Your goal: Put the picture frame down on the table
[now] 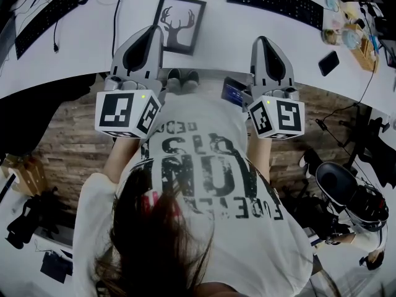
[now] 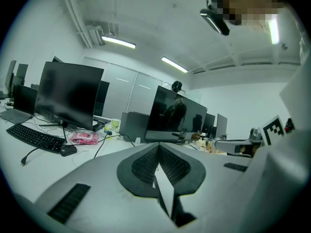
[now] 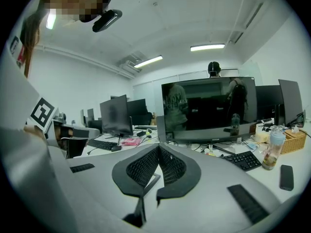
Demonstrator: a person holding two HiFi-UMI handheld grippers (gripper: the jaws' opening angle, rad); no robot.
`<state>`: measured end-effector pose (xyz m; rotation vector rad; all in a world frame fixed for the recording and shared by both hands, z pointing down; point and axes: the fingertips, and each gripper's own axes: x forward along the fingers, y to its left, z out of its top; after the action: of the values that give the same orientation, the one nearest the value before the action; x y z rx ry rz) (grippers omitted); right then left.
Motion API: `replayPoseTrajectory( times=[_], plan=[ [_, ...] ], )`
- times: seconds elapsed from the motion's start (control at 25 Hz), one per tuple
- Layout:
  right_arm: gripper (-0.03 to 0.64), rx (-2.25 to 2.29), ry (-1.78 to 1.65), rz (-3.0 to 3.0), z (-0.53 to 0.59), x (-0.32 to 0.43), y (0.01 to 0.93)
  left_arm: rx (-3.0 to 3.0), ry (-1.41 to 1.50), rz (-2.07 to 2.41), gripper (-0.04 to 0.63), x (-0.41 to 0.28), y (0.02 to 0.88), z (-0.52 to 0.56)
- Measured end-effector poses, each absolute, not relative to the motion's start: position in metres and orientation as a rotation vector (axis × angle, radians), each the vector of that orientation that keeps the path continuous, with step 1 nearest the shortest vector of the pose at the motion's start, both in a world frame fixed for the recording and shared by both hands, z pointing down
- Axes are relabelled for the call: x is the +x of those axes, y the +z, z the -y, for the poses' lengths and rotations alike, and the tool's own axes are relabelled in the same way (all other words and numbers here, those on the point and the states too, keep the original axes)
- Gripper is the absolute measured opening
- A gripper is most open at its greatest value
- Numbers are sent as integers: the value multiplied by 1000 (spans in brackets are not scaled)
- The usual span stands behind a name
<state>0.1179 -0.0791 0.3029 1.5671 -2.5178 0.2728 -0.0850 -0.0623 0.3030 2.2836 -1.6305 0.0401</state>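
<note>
From here I see the picture frame (image 1: 179, 23) lying flat on the table (image 1: 229, 39), between one keyboard (image 1: 43, 14) at its left and another keyboard (image 1: 275, 0) at its right. My left gripper (image 1: 153, 34) is just beside the frame's near left corner, and my right gripper (image 1: 263, 42) is well apart to the right. A phone (image 1: 328, 62) lies further right, near a basket (image 1: 365, 47).

Your landmark: the long white desk (image 1: 247, 36).
- On it: black keyboards (image 1: 275, 2); black flat monitors (image 2: 68, 96), screens dark.
- Below it: brown wood-plank floor (image 1: 68, 141).
- Above it: white ceiling (image 2: 170, 13) with lit strip lights (image 2: 119, 41).
- Behind it: plain pale wall (image 2: 243, 101).
</note>
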Motion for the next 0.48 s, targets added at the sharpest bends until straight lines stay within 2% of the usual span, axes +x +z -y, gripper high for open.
replayPoseTrajectory(
  times=[0.48],
  plan=[
    [0,1569,273,2493,74,119,304,2296,38,1605,3,-84,305,64]
  ],
)
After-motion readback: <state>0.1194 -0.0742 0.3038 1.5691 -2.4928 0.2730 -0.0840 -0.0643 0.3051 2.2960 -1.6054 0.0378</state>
